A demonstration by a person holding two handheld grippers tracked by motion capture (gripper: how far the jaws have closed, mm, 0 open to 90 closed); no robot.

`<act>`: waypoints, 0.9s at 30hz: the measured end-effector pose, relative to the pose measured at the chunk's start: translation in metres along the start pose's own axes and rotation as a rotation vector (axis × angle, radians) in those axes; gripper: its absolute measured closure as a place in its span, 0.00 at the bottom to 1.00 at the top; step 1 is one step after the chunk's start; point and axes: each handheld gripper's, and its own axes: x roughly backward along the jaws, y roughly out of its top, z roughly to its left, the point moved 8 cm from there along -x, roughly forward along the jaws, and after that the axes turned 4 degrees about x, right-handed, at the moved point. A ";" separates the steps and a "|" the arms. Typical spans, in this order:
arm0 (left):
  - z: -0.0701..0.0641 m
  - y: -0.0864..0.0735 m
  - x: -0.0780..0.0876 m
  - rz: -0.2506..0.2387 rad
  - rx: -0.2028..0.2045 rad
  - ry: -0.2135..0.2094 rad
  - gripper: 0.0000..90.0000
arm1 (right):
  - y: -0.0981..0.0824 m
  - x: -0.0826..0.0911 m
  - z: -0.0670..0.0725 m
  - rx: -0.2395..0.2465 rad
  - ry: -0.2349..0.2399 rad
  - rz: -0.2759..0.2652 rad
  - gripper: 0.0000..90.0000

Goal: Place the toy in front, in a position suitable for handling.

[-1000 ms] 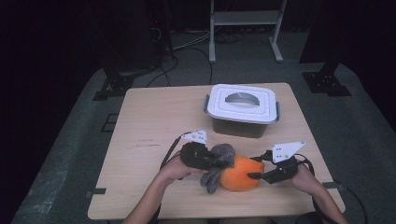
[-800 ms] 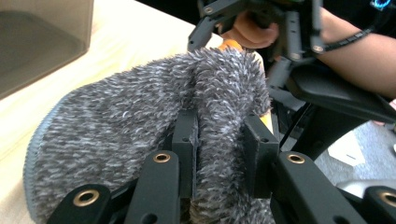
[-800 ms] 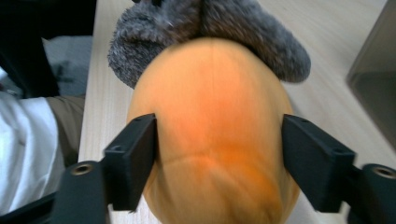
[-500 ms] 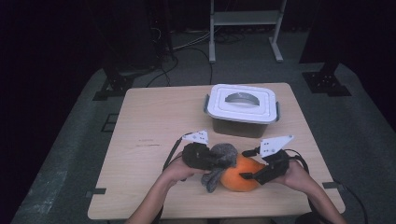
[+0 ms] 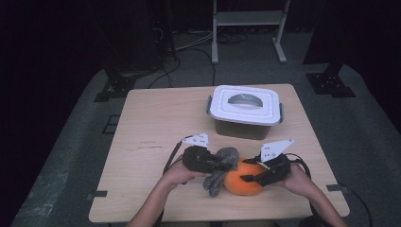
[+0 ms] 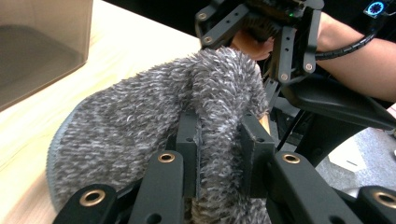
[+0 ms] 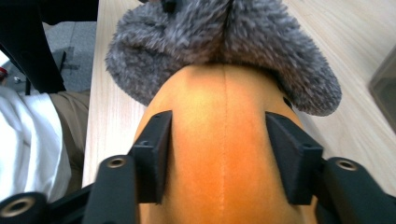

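Note:
An orange plush toy (image 5: 242,183) with a grey fuzzy part (image 5: 221,166) lies on the wooden table (image 5: 156,123) near its front edge. My left gripper (image 5: 218,163) comes at it from the left and is shut on a fold of the grey fuzz (image 6: 140,116), pinched between its jaws (image 6: 219,140). From the right, my right gripper (image 5: 249,178) holds the round orange body (image 7: 219,116), one jaw pressed on each side (image 7: 219,154). In the right gripper view the grey fuzz (image 7: 187,32) drapes over the far end of the orange body. The right gripper (image 6: 280,37) shows just behind the fuzz in the left gripper view.
A grey plastic box with a white lid and handle (image 5: 243,104) stands shut at the back right of the table; its wall (image 6: 37,42) is close on the left in the left gripper view. A white rack (image 5: 246,19) stands on the floor behind.
My right gripper has moved left from the table's right side onto the orange body and closed on it. The left gripper has stayed on the grey fuzz.

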 end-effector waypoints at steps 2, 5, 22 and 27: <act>0.000 -0.001 0.000 -0.005 -0.007 -0.004 0.82 | -0.002 0.002 0.001 0.024 -0.007 0.002 0.57; -0.001 -0.001 0.002 0.001 -0.028 0.006 0.84 | 0.002 0.003 0.003 0.077 -0.033 0.002 0.63; 0.002 -0.004 0.046 0.064 -0.119 0.121 0.85 | 0.039 -0.042 0.001 0.103 0.049 -0.100 0.65; 0.010 -0.017 0.048 0.055 -0.091 0.130 0.85 | 0.025 -0.031 0.001 0.085 0.044 -0.115 0.64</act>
